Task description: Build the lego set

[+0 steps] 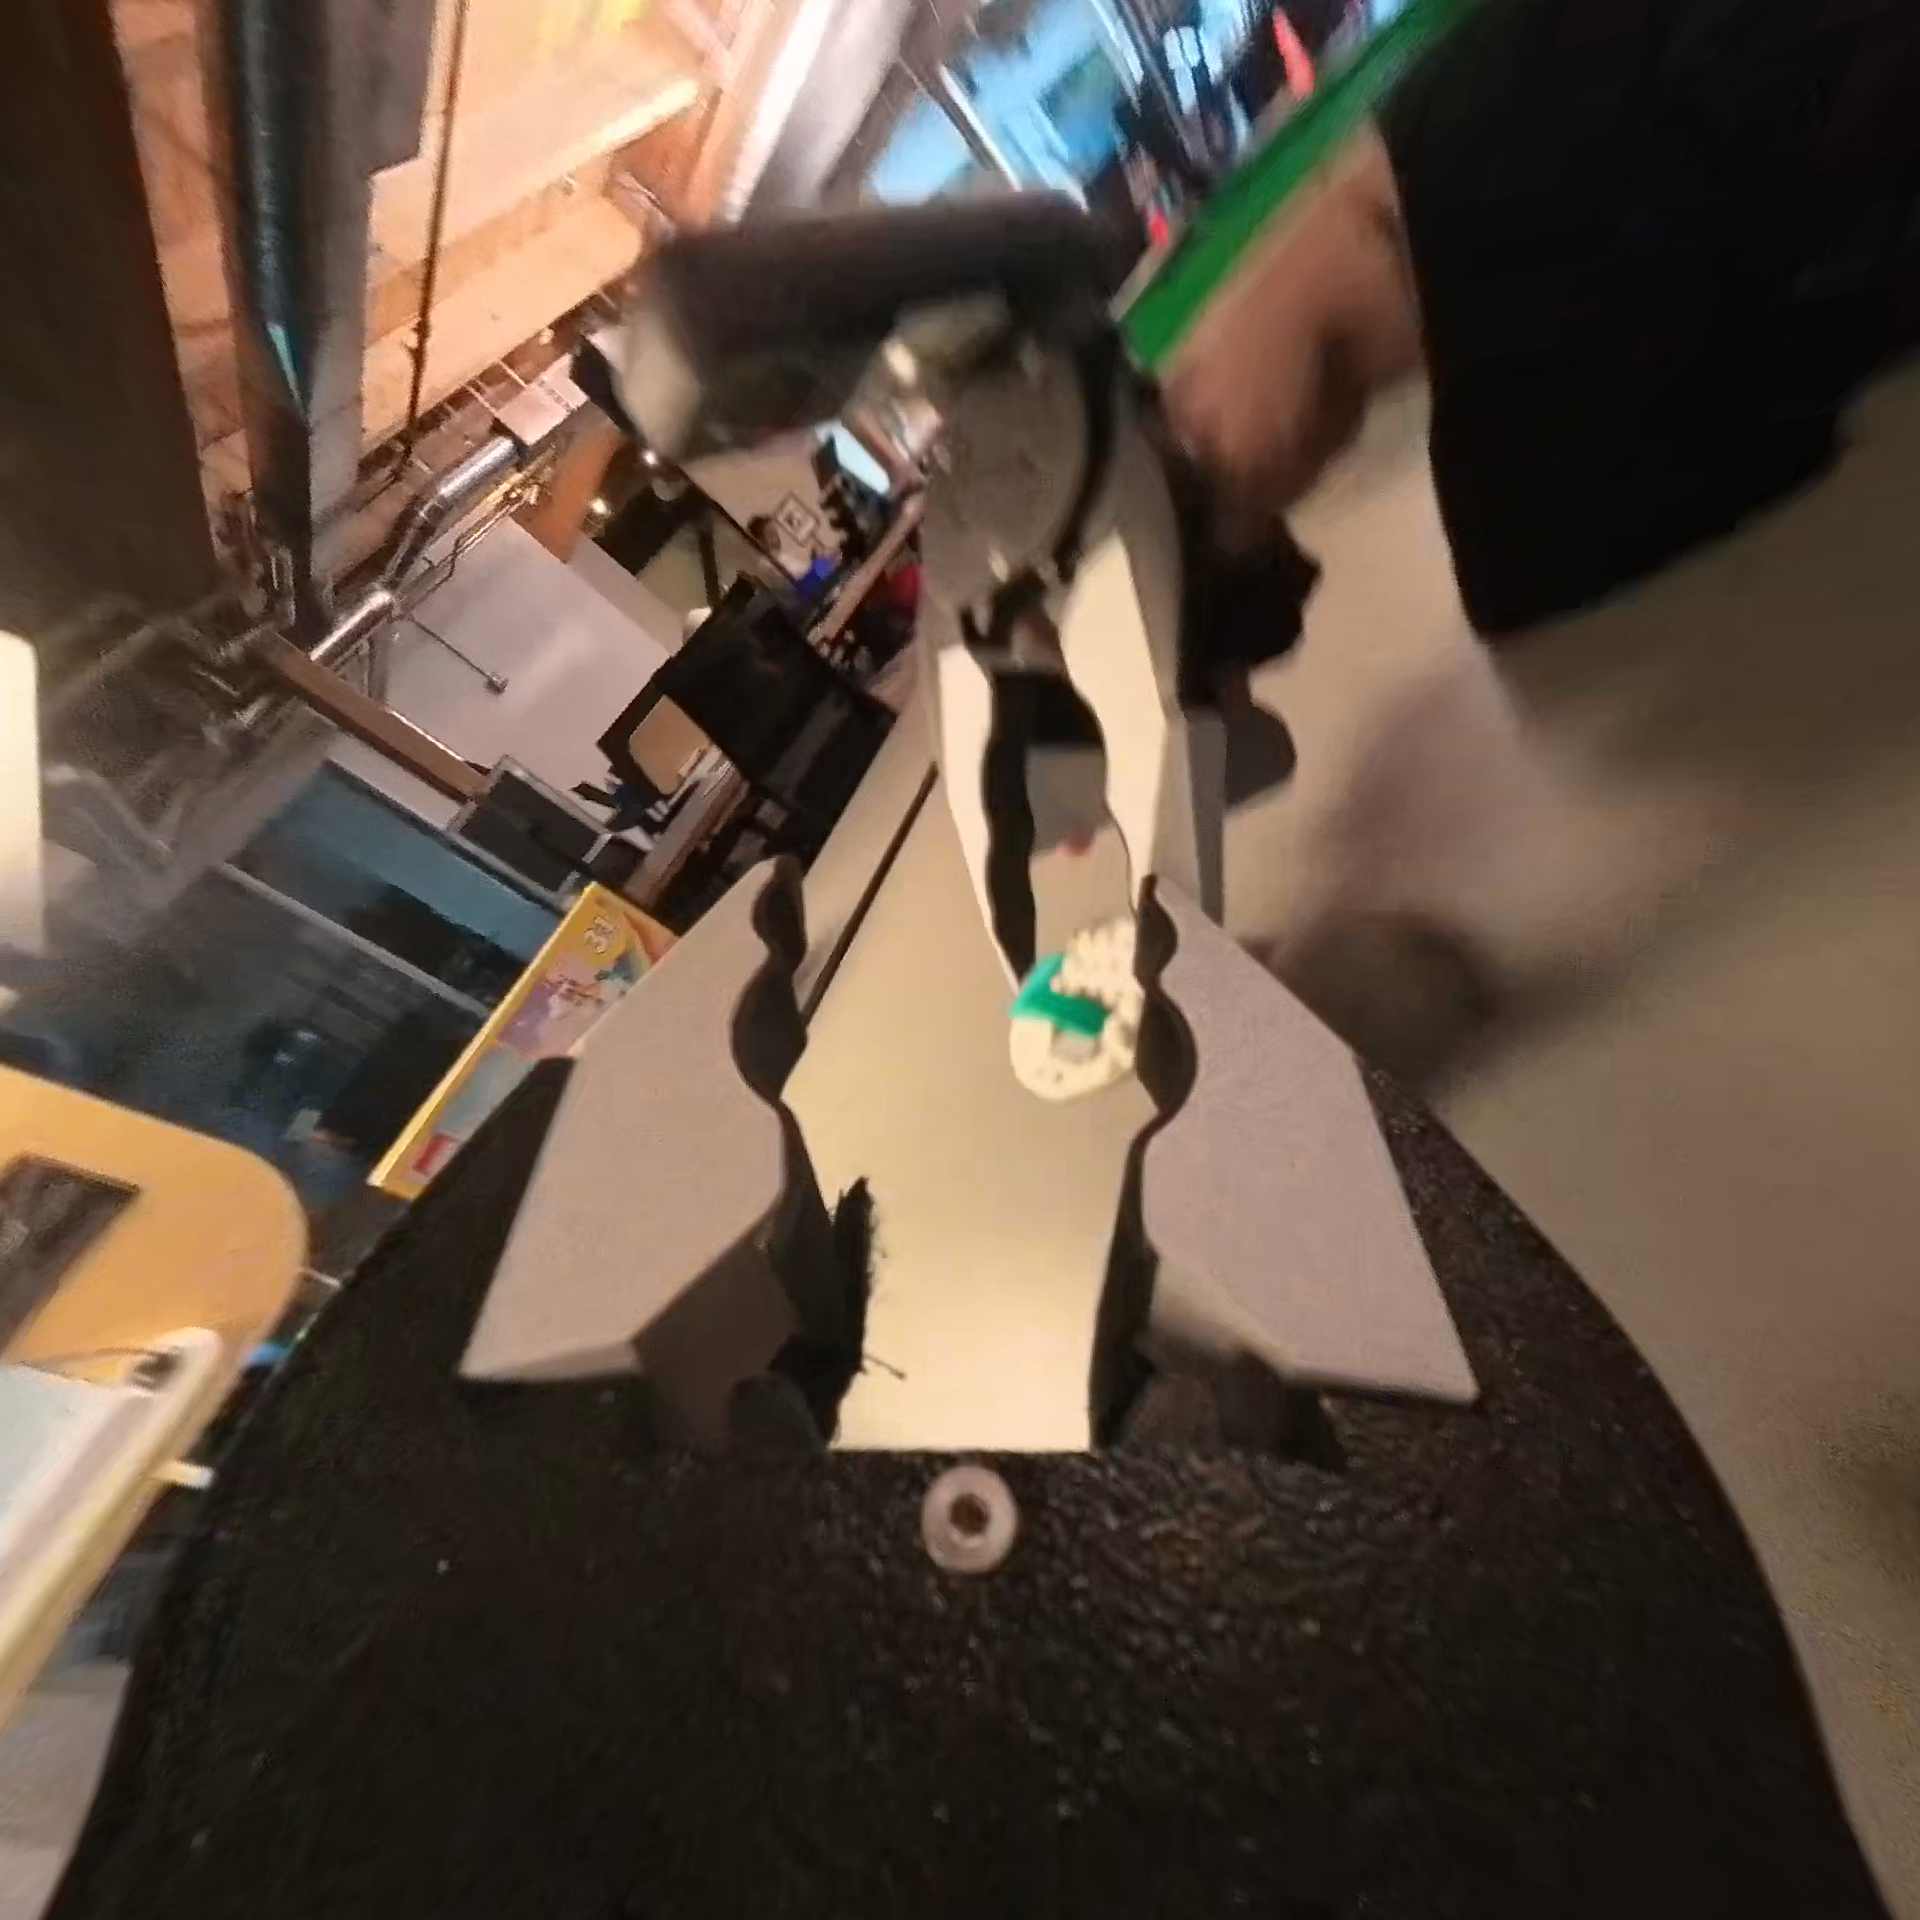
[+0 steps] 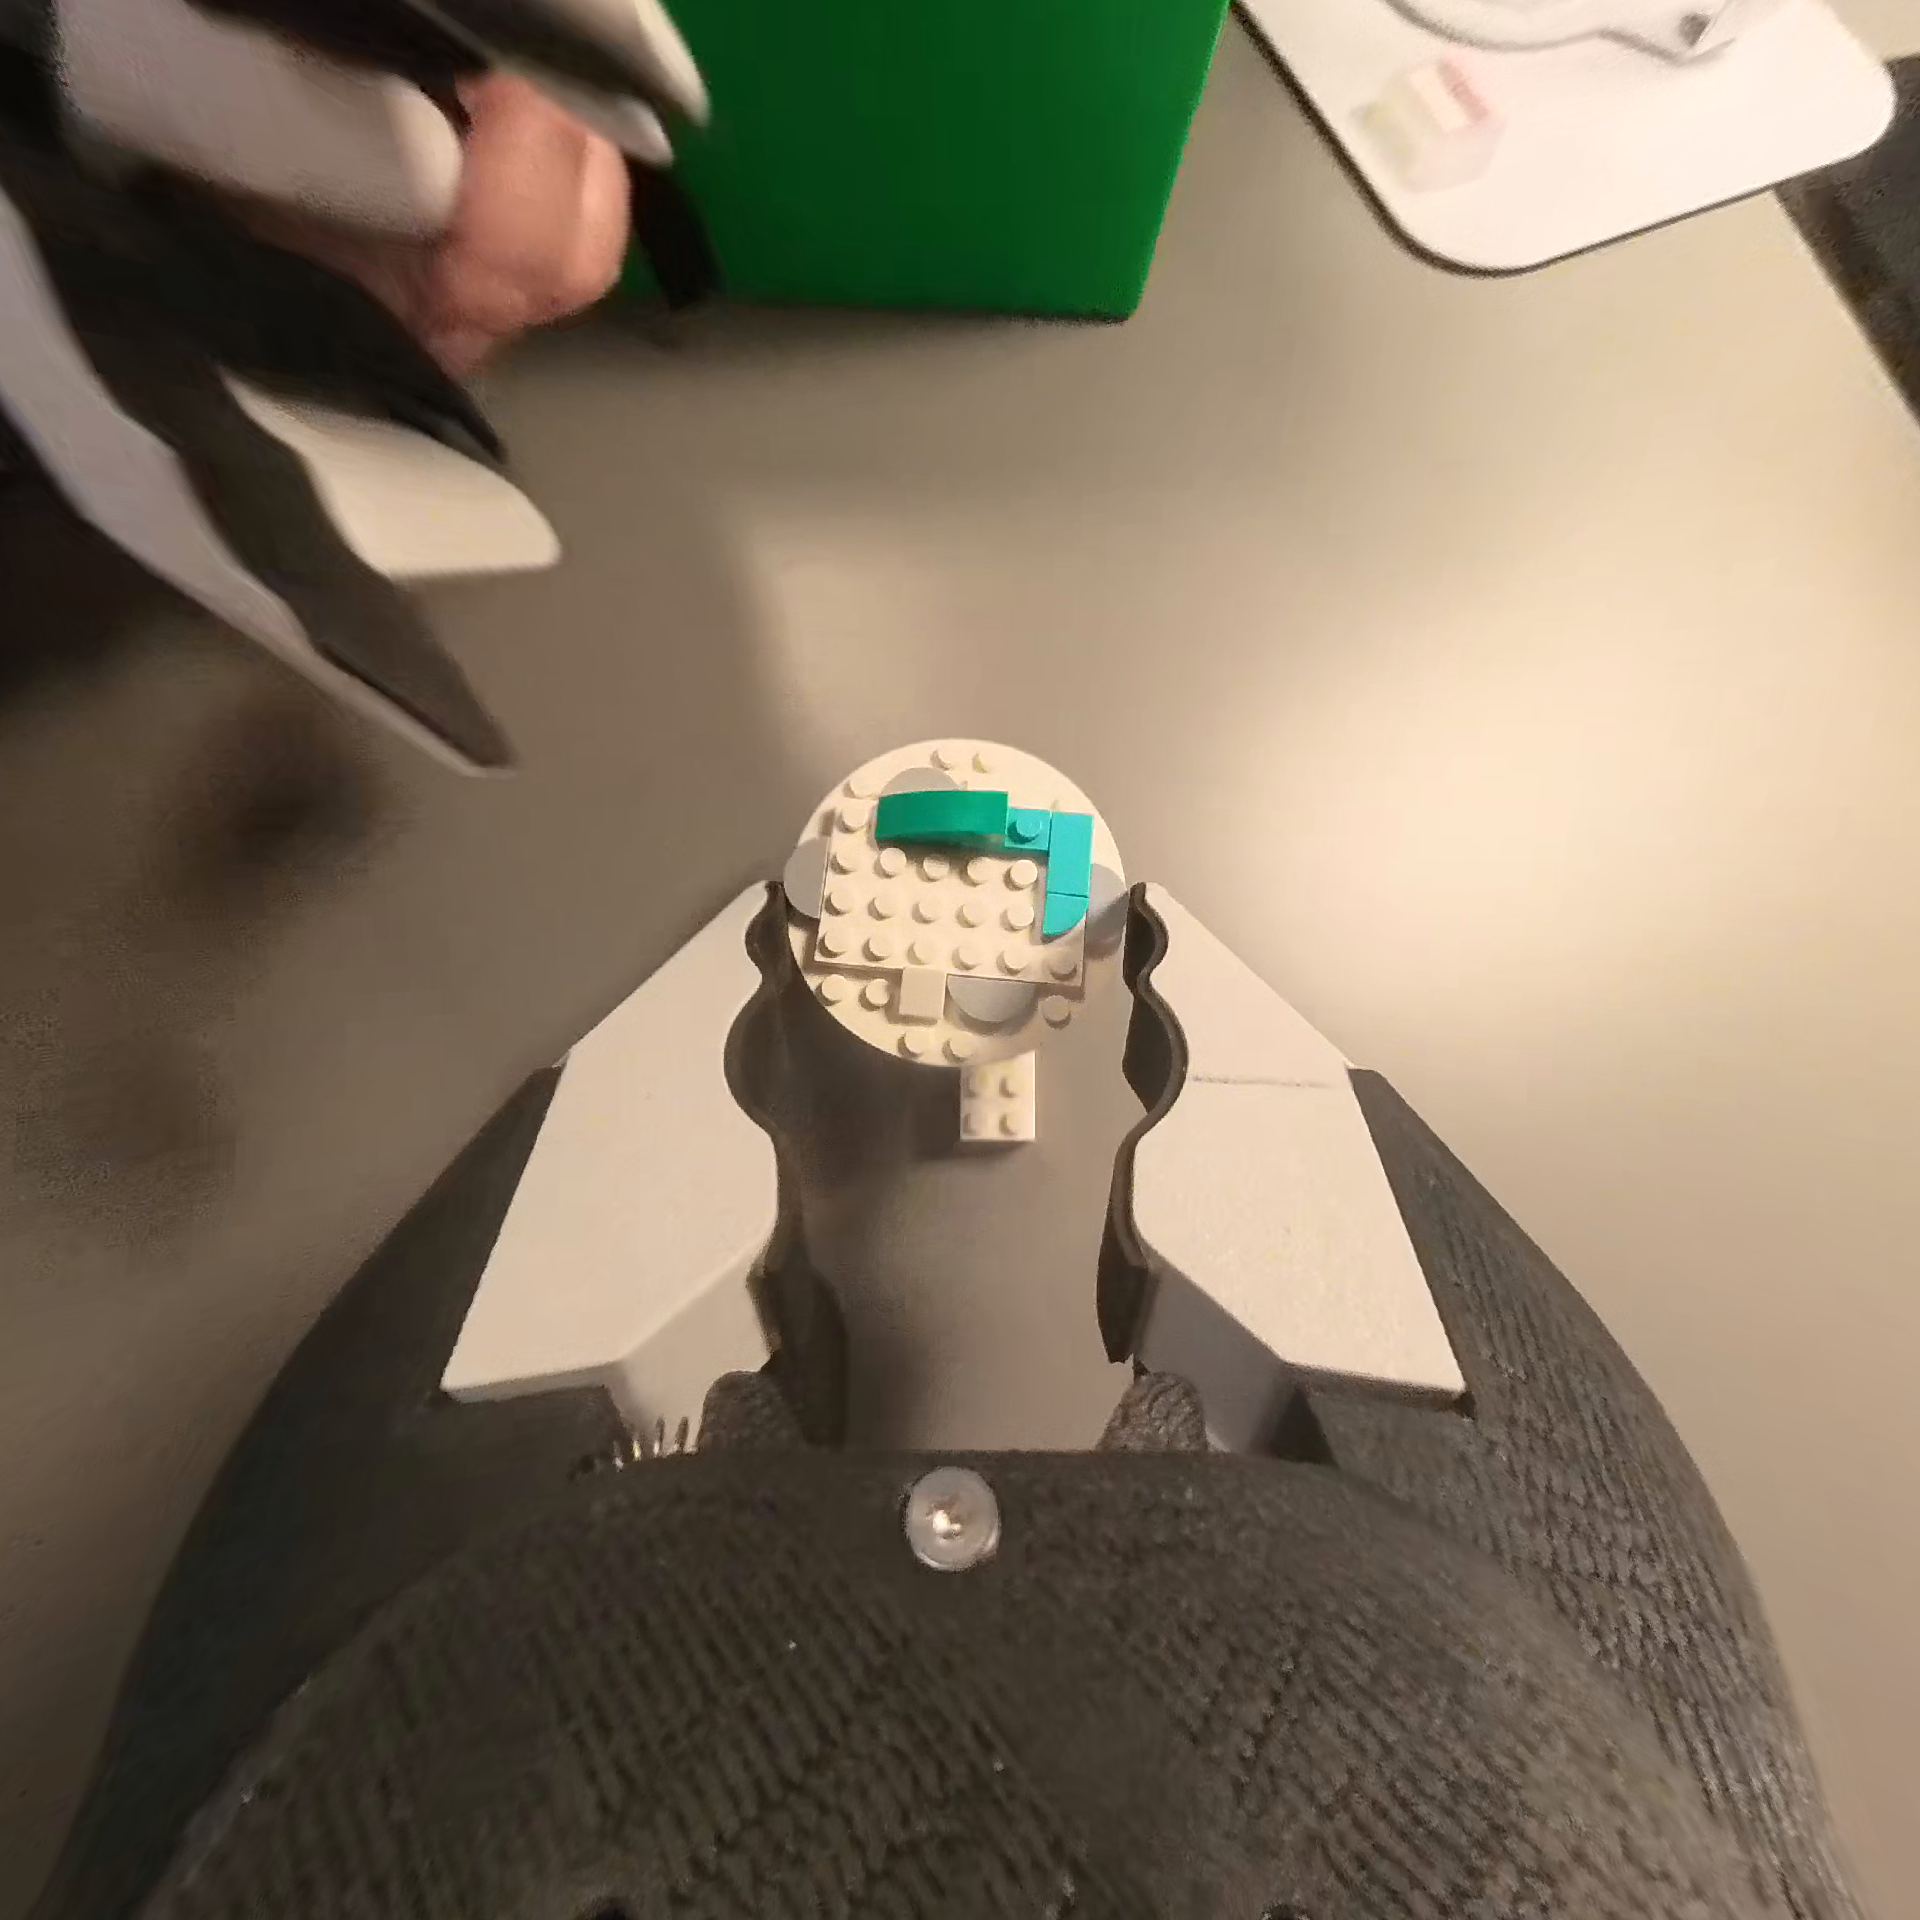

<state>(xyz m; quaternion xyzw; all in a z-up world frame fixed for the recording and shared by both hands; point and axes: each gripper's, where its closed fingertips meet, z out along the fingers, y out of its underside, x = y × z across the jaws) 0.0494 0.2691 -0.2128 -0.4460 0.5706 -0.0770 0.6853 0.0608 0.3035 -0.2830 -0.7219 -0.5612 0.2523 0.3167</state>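
Two grippers: both in view at once, each with grey fingers lined in black, wavy-edged pads.
Right gripper (image 2: 951, 904): jaws spread wide above the table, the round model lying between the fingertips; whether either pad touches its rim cannot be told.
Left gripper (image 1: 966, 935): jaws wide apart with nothing between them; in the right wrist view it is a blurred shape at upper left, held by a person's hand (image 2: 520, 239).
Lego model (image 2: 951, 904): a white round plate carrying a white studded square plate, teal curved pieces along its far and right edges, pale grey round tiles at the rim, and a small white plate sticking out at the near side.
Model's place: flat on the table, near the middle of the right wrist view.
Table (image 2: 1455, 675): smooth, matte beige-grey, catching a soft glare.
Green box (image 2: 935, 145): stands on the far part of the table, beside the hand.
White tray (image 2: 1621, 135): rounded corner, far right, holding pale pieces too blurred to name.
Yellow lego box (image 1: 540, 1029): lies at the table's left side.
Room: exposed pipes, ducting, dark frames and distant screens, all blurred.
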